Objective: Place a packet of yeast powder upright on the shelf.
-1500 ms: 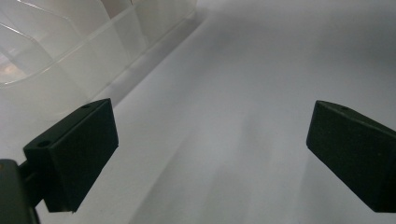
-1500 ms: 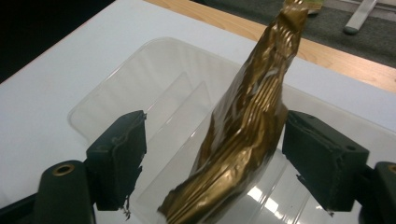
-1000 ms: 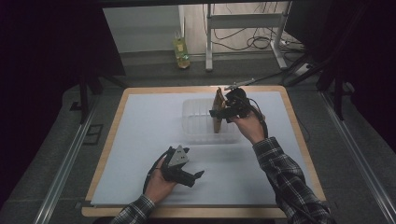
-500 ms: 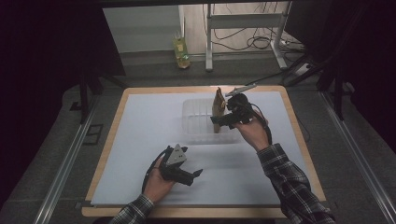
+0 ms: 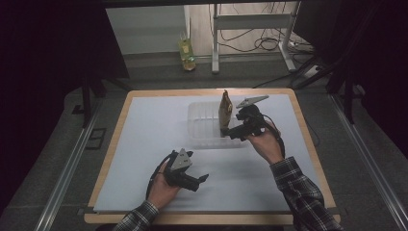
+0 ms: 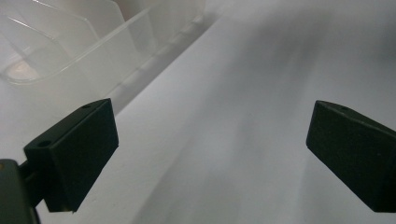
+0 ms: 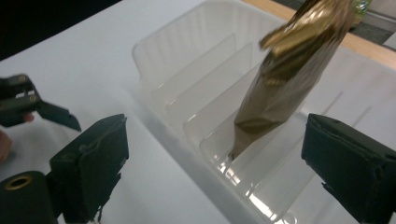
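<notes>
Toward the far right of the tabletop (image 5: pixel 144 144), the gold packet (image 7: pixel 285 88) stands upright in the clear slotted tray (image 7: pixel 187 56), just beyond the right gripper (image 7: pixel 215 182), whose jaws have just been opening with nothing between them, while the left gripper (image 6: pixel 210 158) rests spread near the front edge.

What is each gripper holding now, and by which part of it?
Nothing is held. The right gripper has just been opening; the gold packet stands free in the clear tray. The left gripper is open over the table.
</notes>
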`<action>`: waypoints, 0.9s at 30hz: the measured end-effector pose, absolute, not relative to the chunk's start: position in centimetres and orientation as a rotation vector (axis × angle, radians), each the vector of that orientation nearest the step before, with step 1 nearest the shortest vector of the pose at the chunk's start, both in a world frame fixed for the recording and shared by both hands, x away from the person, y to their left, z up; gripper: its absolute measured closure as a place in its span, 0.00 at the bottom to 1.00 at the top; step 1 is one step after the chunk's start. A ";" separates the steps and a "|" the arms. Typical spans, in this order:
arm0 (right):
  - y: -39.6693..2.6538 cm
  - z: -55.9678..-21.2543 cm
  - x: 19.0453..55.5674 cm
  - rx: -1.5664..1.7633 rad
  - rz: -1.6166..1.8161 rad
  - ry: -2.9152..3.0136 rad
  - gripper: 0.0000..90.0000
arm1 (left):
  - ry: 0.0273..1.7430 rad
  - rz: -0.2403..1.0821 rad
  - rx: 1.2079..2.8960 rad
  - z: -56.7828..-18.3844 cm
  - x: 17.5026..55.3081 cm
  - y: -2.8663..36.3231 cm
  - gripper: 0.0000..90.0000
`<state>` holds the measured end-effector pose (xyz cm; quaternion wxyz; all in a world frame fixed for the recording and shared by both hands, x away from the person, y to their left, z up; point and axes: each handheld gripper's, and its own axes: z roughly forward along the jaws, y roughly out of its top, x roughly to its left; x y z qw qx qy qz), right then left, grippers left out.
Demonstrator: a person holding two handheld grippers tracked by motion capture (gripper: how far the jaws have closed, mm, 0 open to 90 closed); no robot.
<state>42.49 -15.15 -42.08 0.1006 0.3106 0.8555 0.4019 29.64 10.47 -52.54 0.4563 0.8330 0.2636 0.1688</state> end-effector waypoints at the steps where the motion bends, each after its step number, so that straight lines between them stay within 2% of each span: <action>1: -15.2 -42.2 42.4 0.911 1.183 2.533 0.08 | 0.651 0.415 2.054 -52.5 29.6 10.5 0.02; 14: -15.8 -44.7 40.8 0.833 1.170 2.584 0.00 | 0.656 0.410 2.051 -52.6 29.6 10.4 0.02; 27: -17.1 -45.8 39.7 0.832 1.236 2.592 0.00 | 0.651 0.405 2.049 -52.6 29.6 10.3 0.02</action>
